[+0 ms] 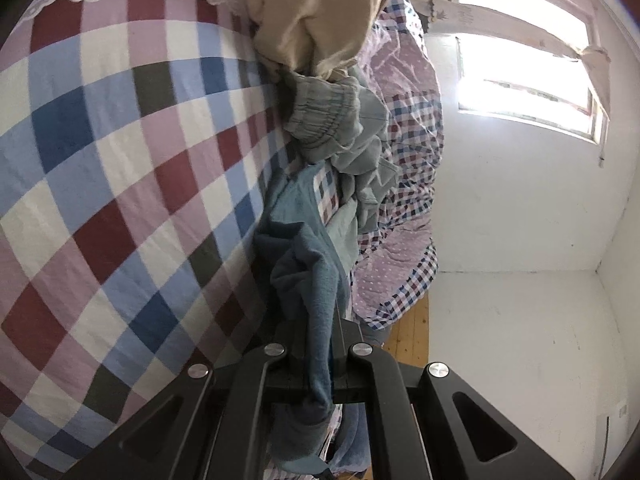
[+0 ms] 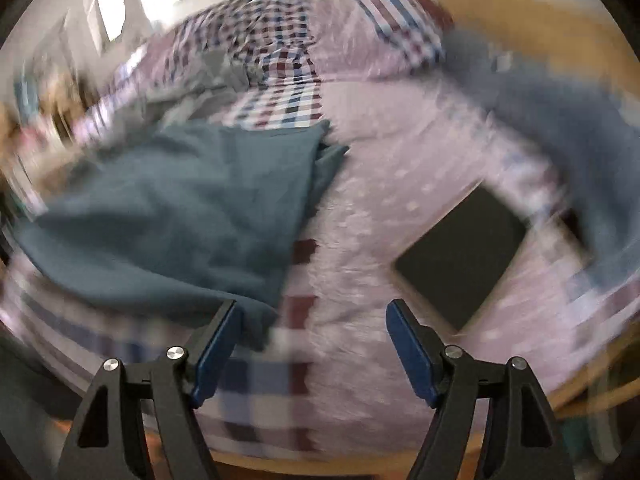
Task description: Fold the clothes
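holding one edge of the blue-green garment (image 1: 304,264) was the step in hand: my left hand-held gripper (image 1: 320,376) was clenched on a bunched fold of it, the cloth running up from between the fingers and away across the checked bed (image 1: 100,160). past it lay a small heap of other clothes, a grey-blue piece with a gathered waistband (image 1: 332,120) and a beige one (image 1: 316,24) above that, both crumpled and to my eye not yet folded.

my right hand-held gripper (image 2: 312,344) was released, its blue pads (image 2: 216,352) standing wide with nothing between them. that view was smeared with motion, but i could make out the same garment (image 2: 172,208) spread in a broad slab over the bedcover, its near corner just beside the left pad. a dark flat slab, a tablet or phone as far as i could tell (image 2: 460,256), lay on the cover on the right, apart from the cloth.

i judged the fold barely begun. the next move called for steadying the right side, bringing the open pads onto the free near corner and closing there, so the garment could be drawn flat between both grips. i would keep clear of the dark slab.
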{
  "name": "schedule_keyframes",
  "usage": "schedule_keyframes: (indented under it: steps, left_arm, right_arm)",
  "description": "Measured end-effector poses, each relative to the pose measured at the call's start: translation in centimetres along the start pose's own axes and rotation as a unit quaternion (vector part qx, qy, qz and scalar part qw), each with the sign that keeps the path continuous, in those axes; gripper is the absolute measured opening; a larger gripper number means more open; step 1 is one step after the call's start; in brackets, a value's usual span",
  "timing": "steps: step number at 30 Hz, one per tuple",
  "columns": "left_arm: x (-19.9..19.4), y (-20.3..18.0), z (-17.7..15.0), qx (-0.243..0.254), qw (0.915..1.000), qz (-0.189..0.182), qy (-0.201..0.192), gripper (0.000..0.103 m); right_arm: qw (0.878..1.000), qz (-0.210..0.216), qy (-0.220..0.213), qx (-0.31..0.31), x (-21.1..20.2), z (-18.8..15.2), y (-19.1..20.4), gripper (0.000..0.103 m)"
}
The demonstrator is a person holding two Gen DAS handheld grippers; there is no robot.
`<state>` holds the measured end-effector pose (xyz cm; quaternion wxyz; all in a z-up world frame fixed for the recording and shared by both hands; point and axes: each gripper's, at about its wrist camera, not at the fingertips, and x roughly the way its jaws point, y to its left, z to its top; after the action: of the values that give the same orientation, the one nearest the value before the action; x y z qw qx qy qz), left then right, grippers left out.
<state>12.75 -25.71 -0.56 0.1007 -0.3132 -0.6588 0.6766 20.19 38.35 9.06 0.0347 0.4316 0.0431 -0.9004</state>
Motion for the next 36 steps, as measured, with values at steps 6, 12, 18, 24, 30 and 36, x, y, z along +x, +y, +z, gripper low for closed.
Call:
schedule_keyframes:
  steps: [6, 12, 18, 24, 30, 36]
  left_arm:
    - [0.1, -0.6, -0.1, 0.014, 0.9999, -0.002, 0.001, 0.003]
    - [0.2, -0.2, -0.2, 0.007, 1.0000, 0.000, 0.003, 0.003]
    - [0.1, -0.1, -0.1, 0.004, 1.0000, 0.001, 0.005, 0.003]
    - [0.1, -0.2, -0.1, 0.003, 1.0000, 0.000, 0.007, 0.003]
    - [0.0, -0.2, -0.1, 0.005, 1.0000, 0.001, 0.008, 0.003]
    - [0.1, -0.3, -0.3, 0.009, 0.9999, 0.005, 0.007, 0.003]
  right_arm:
    - [0.958, -0.142, -0.048, -0.244, -0.4, -3.5, 9.5, 0.078]
    - [0.870, -0.251, -0.066, -0.418, 2.4, -7.2, 14.1, 0.078]
    - [0.824, -0.321, -0.094, -0.458, 3.9, -7.8, 14.6, 0.085]
    - [0.811, -0.363, -0.072, -0.452, 5.4, -6.9, 12.9, 0.084]
    - [0.761, -0.376, -0.103, -0.518, 6.9, -7.9, 14.1, 0.082]
    - [0.745, -0.372, -0.127, -0.539, 7.8, -7.3, 14.4, 0.081]
